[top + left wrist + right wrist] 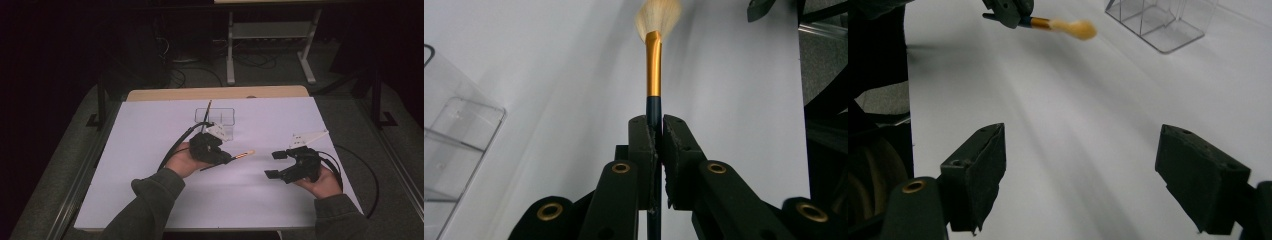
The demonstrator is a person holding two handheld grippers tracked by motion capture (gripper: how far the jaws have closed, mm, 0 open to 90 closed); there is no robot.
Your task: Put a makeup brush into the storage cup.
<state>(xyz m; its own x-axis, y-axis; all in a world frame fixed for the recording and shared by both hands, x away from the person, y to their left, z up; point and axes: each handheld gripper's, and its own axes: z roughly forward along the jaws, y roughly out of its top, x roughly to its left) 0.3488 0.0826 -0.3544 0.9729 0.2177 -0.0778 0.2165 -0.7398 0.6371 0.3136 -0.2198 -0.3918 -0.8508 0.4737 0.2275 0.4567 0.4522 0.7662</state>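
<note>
1. Left gripper (226, 159) sits near the table's (150, 165) middle, jaws clamped tight on a makeup brush (240, 155). In the left gripper view the pads pinch the dark handle just below the gold collar (653, 65).
2. Brush lies roughly level above the table, pale bristle tip (657, 20) pointing toward the right edge; dark handle end sticks out behind the jaws.
3. Right gripper (276, 165) is nearer the right edge, well apart from the brush, jaws wide apart w/ nothing between them; only bare table shows between its pads (979, 170).
4. Clear plastic organizer (215, 120) w/ compartments stands toward the far edge, behind the left gripper; a thin dark stick (207, 111) stands tilted in it.
5. Both hands come in from the near edge, dark sleeves.
</note>
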